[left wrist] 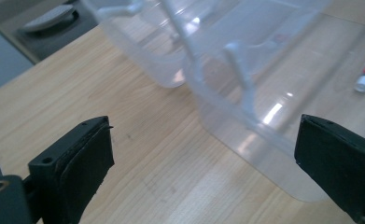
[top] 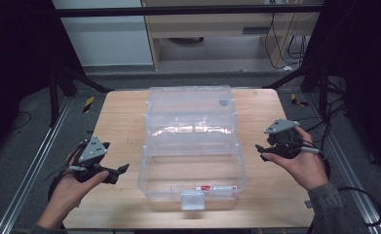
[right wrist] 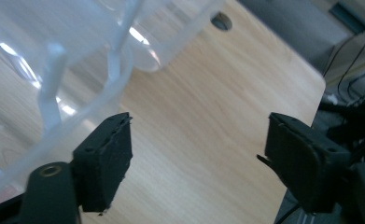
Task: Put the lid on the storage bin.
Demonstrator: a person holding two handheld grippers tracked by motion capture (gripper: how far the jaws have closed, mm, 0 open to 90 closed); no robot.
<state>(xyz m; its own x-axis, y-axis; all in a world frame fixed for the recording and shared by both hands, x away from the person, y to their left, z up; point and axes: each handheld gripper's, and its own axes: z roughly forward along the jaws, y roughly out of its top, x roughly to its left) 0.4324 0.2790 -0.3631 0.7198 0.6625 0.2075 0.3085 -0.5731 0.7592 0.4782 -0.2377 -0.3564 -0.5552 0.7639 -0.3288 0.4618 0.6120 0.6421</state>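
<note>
Plastic box [top: 193, 146], clear and open in tiers, stands in the middle of the wooden surface [top: 124, 112]. The left hand-held gripper [top: 121, 171] and the right hand-held gripper [top: 261, 151] hang beside it, one each side, both with jaws apart and holding nothing.

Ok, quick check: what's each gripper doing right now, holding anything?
Left gripper: open, holding nothing, beside the clear box.
Right gripper: open, nothing between its jaws.

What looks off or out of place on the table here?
Nothing stands out. The clear tiered box sits open and square on the table, a small tube lying in its bottom tray. Both tongs, left and right, are open, apart from it.
</note>
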